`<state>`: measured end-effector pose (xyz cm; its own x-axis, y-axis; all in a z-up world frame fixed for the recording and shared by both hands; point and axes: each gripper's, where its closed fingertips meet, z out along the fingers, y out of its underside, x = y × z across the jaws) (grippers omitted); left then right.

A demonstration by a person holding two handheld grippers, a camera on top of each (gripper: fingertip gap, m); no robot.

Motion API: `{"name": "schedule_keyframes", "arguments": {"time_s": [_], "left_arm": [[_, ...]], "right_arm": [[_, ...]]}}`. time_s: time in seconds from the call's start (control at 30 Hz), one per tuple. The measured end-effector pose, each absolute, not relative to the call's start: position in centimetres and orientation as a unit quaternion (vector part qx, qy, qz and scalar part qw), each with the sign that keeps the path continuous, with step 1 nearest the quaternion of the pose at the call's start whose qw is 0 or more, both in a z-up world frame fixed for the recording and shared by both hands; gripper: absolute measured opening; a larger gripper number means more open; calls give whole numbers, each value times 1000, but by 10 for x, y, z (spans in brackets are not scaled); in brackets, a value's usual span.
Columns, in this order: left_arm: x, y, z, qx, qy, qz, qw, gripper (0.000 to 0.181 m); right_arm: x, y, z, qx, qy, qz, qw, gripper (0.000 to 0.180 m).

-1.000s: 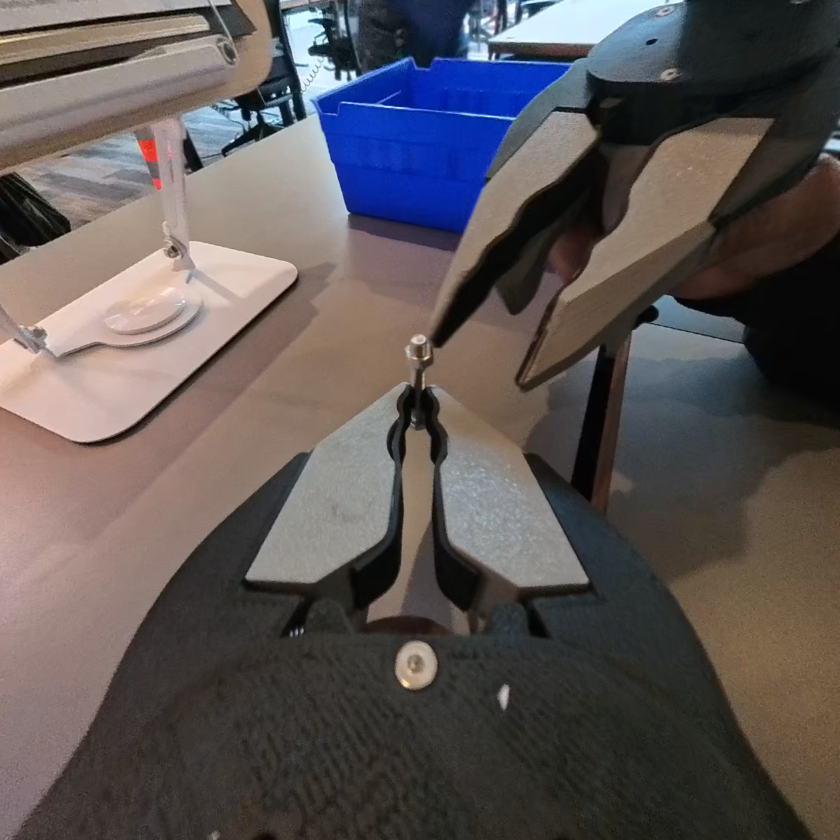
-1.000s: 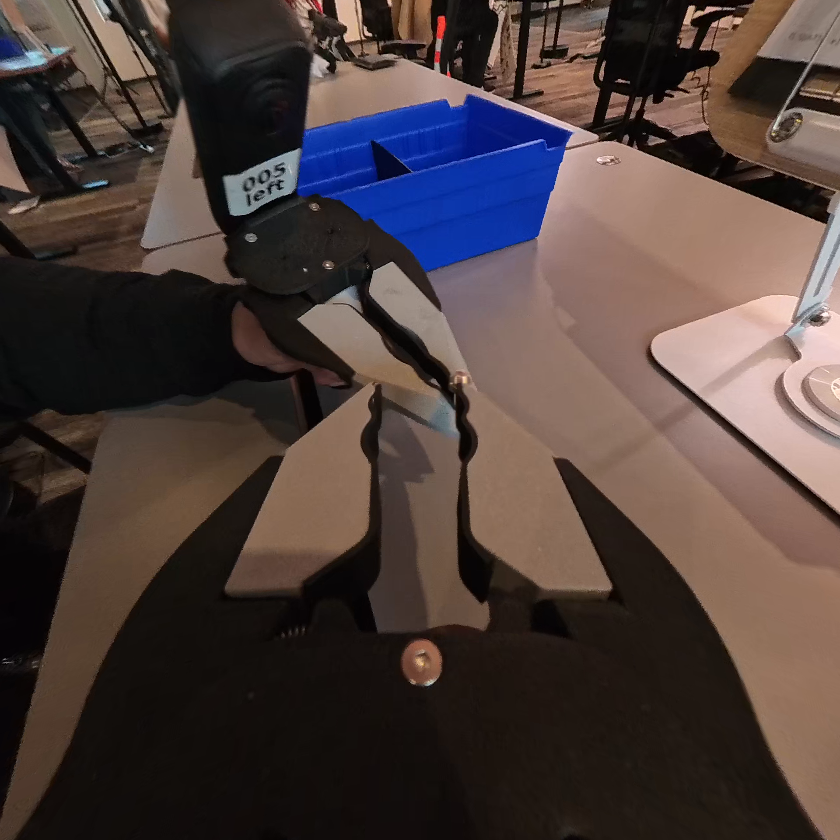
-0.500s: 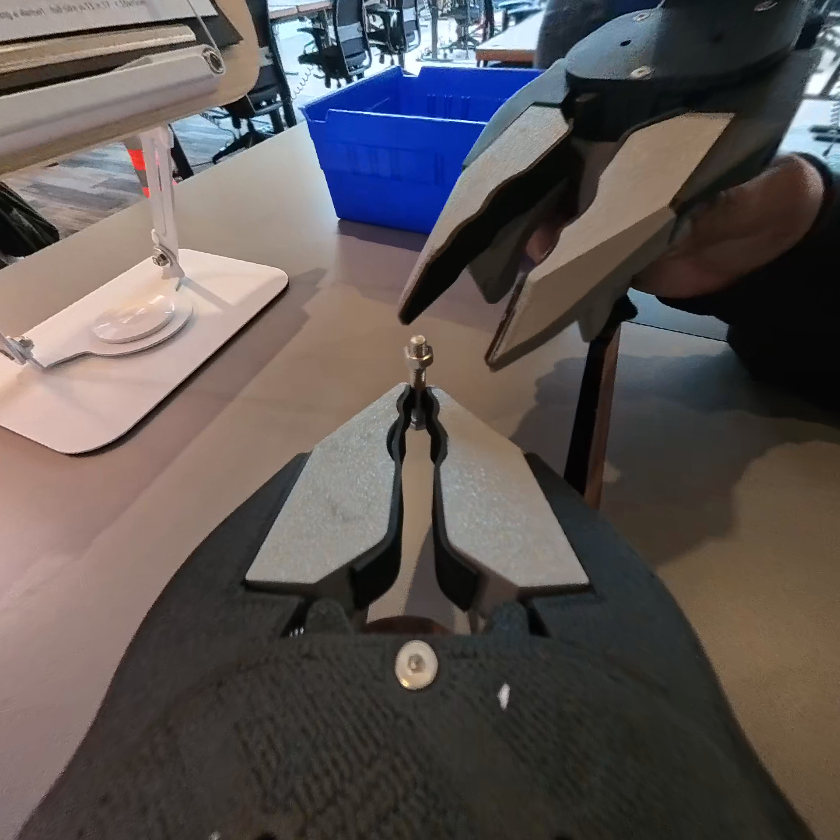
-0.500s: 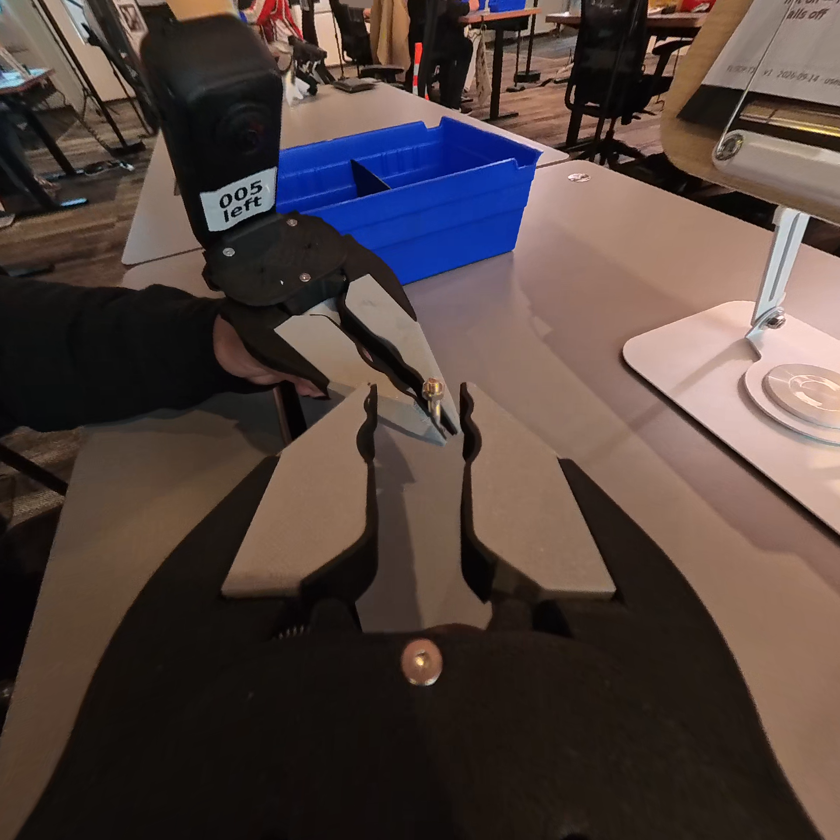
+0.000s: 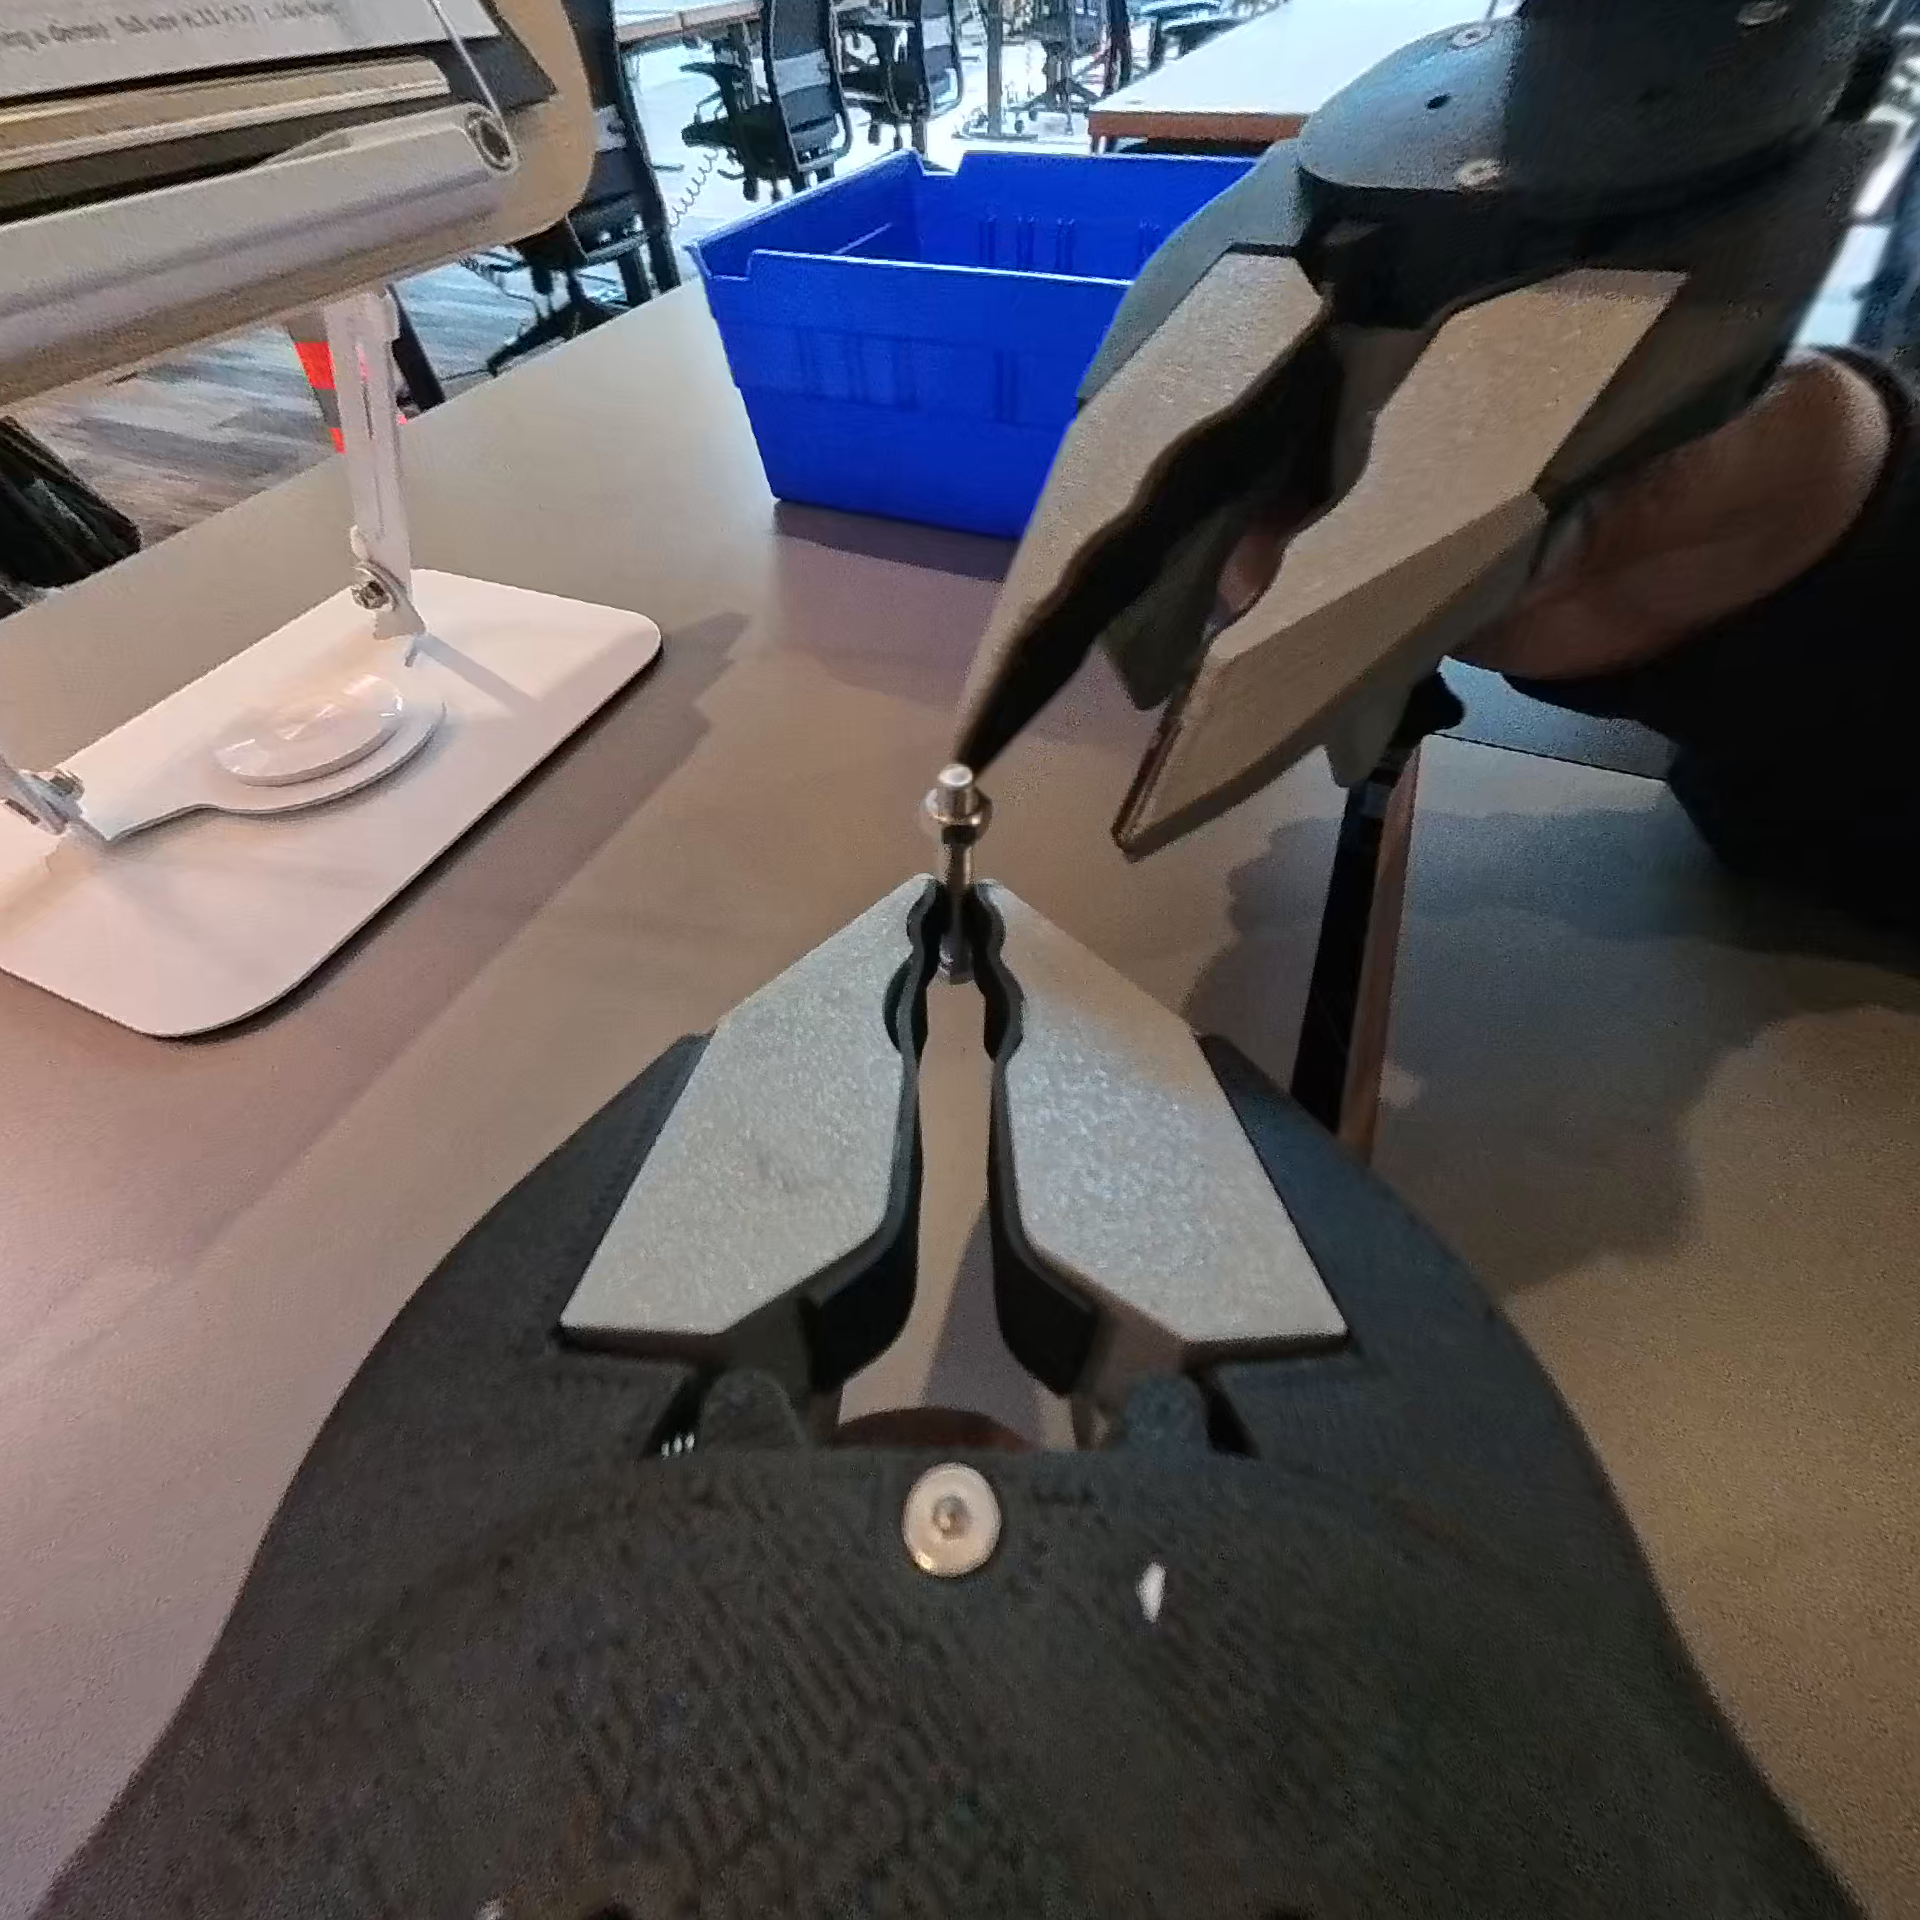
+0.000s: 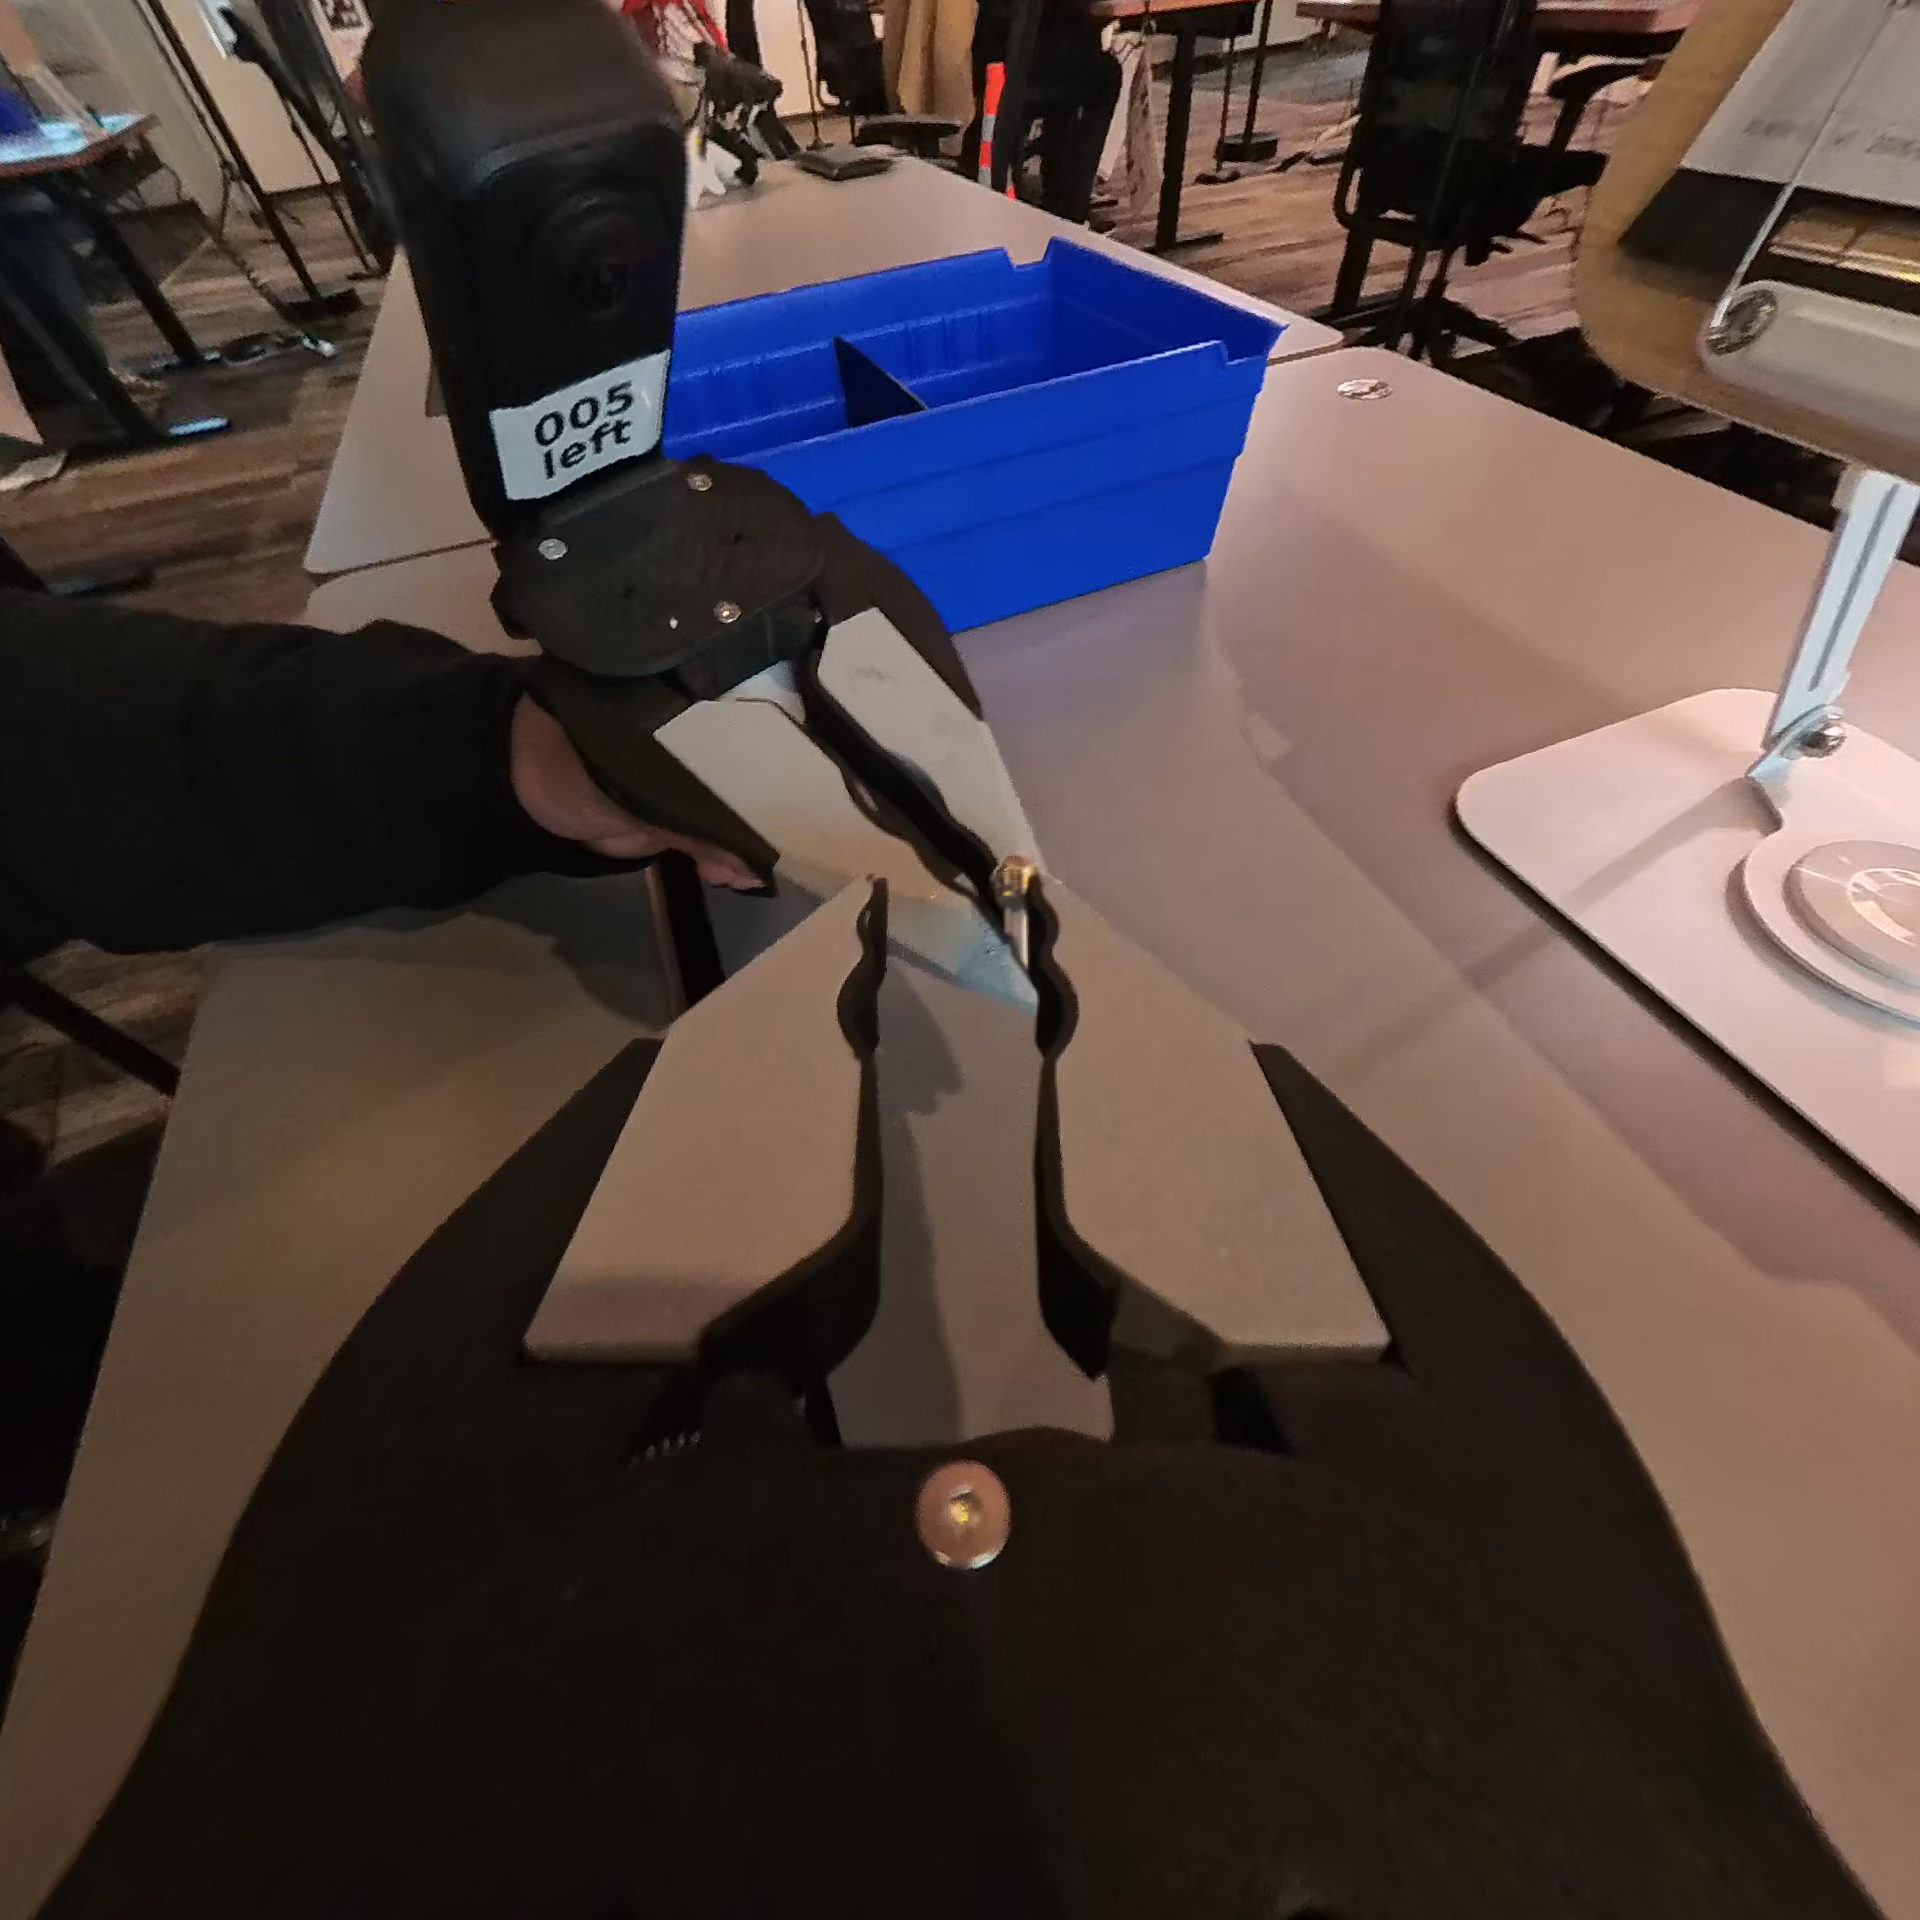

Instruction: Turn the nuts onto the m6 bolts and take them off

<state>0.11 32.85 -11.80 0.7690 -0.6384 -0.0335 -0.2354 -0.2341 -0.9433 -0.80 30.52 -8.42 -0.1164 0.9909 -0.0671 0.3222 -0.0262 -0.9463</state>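
Note:
My left gripper [image 5: 956,914] is shut on a small silver bolt [image 5: 954,883] and holds it upright above the table. A nut [image 5: 954,805] sits near the bolt's top end. My right gripper [image 5: 1039,790] is open and empty, tilted down from the upper right, with one fingertip touching or just beside the nut. In the right wrist view the right gripper [image 6: 961,904] is open and the bolt [image 6: 1013,904] stands against its right finger's inner edge. The left gripper [image 6: 987,883] comes in there from the left, held by a hand in a black sleeve.
A blue divided bin [image 6: 977,436] stands at the back of the grey table [image 5: 623,540]; it also shows in the left wrist view [image 5: 914,395]. A white stand base [image 5: 312,769] with a clipboard above it stands to one side [image 6: 1662,862]. A gap between tables [image 5: 1340,935] lies beside the grippers. Only a small space, under 4 cm, lies between the two pairs of fingers.
My right gripper backed off from the bolt half a second ago and has now come back, so its fingertip is at the nut again. The left gripper kept its hold.

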Motion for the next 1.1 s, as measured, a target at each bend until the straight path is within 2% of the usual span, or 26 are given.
{"name": "schedule_keyframes", "arguments": {"time_s": [0.23, 0.3, 0.37, 0.47, 0.5, 0.7, 0.93, 1.1], "left_arm": [[1, 329, -119, -765, 287, -180, 548, 2], [-4, 331, -119, -770, 276, -175, 549, 2], [-5, 331, -119, -769, 273, -182, 549, 2], [0, 329, -118, -763, 285, -185, 551, 2], [2, 328, -118, -762, 291, -183, 549, 2], [8, 325, -118, -757, 302, -185, 549, 2], [12, 323, -117, -752, 309, -190, 550, 2], [11, 324, -119, -755, 304, -195, 547, 2]], "right_arm": [[-9, 305, -88, -559, -595, 451, 360, 26], [-6, 296, -87, -543, -609, 462, 347, 0], [-6, 297, -83, -543, -600, 471, 350, 4], [-7, 310, -83, -562, -582, 457, 369, 25], [-7, 313, -84, -567, -578, 454, 373, 27], [-10, 310, -91, -568, -588, 443, 367, 25], [-11, 310, -95, -569, -593, 437, 365, 7], [-12, 312, -97, -572, -596, 425, 370, 6]]}}
